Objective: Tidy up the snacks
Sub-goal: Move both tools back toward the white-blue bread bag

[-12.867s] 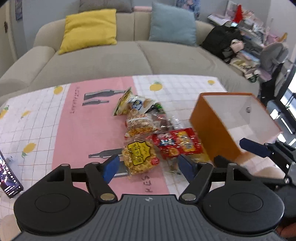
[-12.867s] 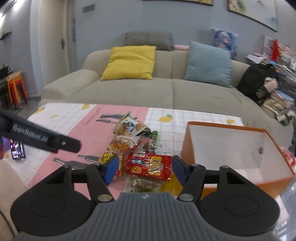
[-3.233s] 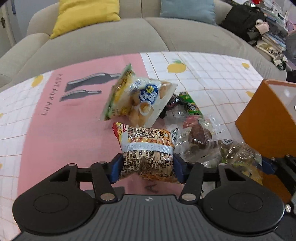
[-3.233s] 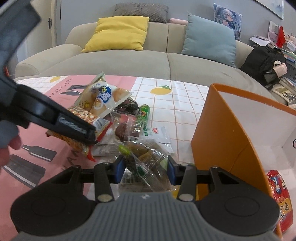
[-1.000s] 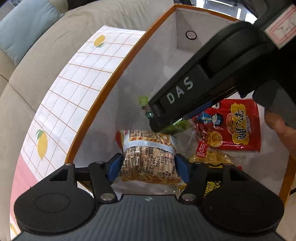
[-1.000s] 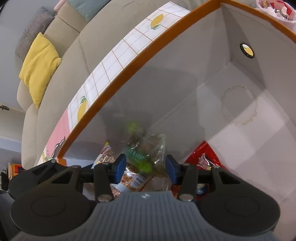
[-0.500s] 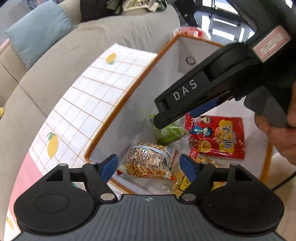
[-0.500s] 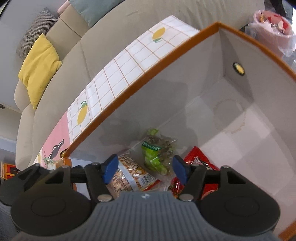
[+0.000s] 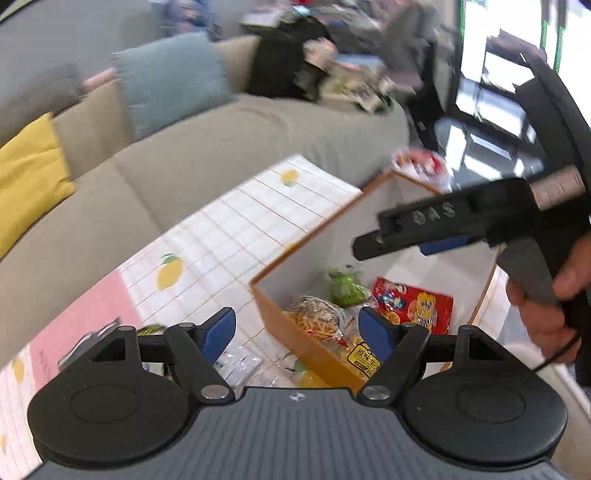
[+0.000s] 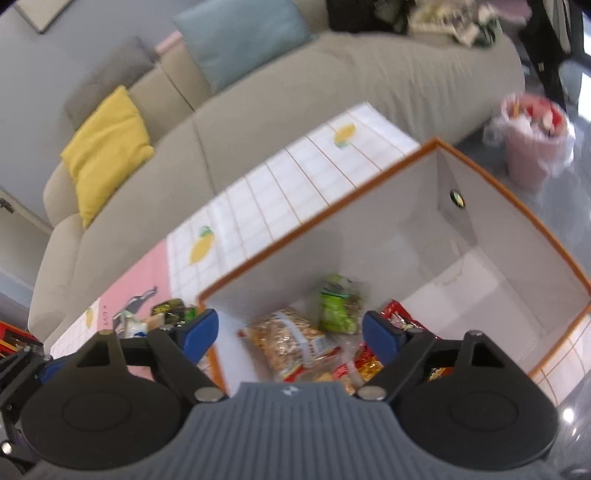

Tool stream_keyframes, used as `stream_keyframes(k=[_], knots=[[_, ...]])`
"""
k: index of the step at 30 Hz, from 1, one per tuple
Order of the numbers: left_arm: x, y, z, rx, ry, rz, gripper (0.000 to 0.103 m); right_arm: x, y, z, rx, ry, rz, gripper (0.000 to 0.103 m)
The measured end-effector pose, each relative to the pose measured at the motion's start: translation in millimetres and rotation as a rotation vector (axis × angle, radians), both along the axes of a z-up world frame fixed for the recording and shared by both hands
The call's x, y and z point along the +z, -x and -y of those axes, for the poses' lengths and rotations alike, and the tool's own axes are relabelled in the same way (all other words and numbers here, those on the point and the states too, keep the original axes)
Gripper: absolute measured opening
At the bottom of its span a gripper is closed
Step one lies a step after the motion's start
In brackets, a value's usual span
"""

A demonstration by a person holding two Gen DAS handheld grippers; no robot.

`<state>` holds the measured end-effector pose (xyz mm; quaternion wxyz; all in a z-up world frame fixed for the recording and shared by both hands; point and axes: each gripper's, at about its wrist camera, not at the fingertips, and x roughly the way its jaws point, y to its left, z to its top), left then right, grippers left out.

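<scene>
Snack packets lie together at the near end of the orange cardboard box with pale grey inner walls, which stands open on the table covered with a white grid cloth printed with lemons and a pink band. Inside the box, a clear bag of golden fried sticks with a red edge rests against the near wall, a small green packet lies just beyond it, and a red foil packet with cartoon figures lies beside them toward the box's middle; a yellow-labelled packet shows partly behind the near wall. The left gripper hangs above the box's near corner with its blue-padded jaws spread wide and nothing between them, having just been opening. The right gripper hovers over the same end of the box, its jaws likewise wide and empty, having just been opening as well; in the left wrist view its black body reaches in from the right, held by a hand. A few snacks remain on the table outside the box, among them a dark packet with green and yellow print and some clear wrappers. Behind the table runs a beige sofa with a yellow cushion and a blue-grey cushion.
</scene>
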<state>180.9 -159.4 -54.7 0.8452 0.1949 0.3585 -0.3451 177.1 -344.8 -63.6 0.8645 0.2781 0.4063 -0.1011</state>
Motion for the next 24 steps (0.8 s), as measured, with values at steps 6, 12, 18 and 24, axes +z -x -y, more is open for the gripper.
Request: stream_keyframes(k=[6,12,18,24], knots=[[20,22,-51,0.130,0.098,0.055,0.089,22,31,-48,0.033,0.098,0.096,0.088],[20,35,-96,0.249,0.146,0.092,0.089,28,57,-98,0.087,0.171,0.203,0.091],[-3,37,-139,0.369,0.159,0.077,0.089,17,75,-147,0.163,0.291,0.302,0.091],[-28,30,-176,0.477,0.162,0.022,0.089,-4,73,-182,0.210,0.355,0.333,0.090]])
